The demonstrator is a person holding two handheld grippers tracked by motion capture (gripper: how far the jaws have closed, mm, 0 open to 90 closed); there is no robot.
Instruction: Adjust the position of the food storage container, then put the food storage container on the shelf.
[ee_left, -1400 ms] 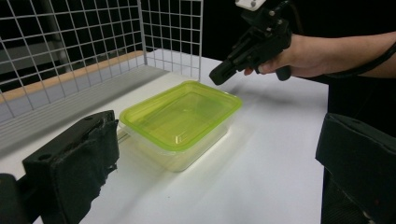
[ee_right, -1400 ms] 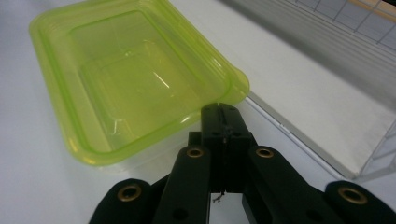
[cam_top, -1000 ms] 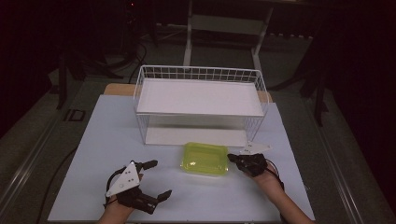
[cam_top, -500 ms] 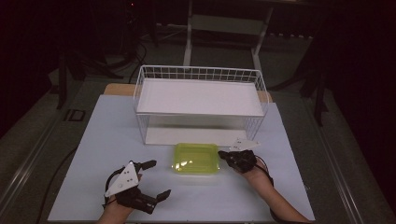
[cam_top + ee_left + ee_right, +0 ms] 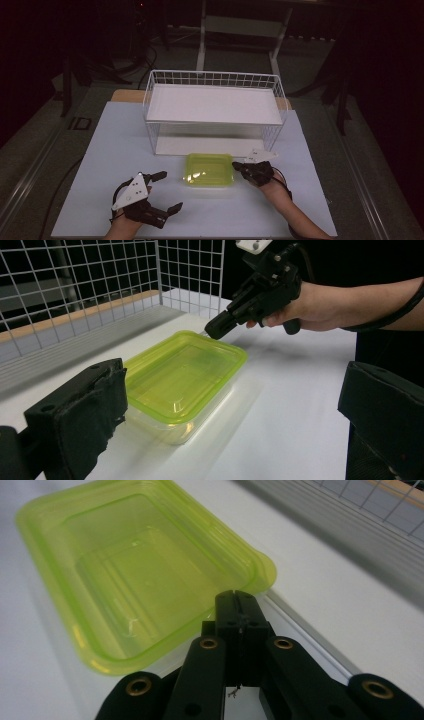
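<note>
My right gripper (image 5: 239, 166), jaws pressed together, touches the tub's (image 5: 209, 169) right rim; the tub lies long axis crosswise on the table (image 5: 100, 150), before the rack (image 5: 215, 107). My left gripper (image 5: 166, 191), jaws spread, waits farther off.

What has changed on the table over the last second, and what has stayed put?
The translucent yellow-green plastic container has slid left along the front of the white wire rack, with the shut right gripper moving left at its right edge. The open left gripper and the rack kept their places.
</note>
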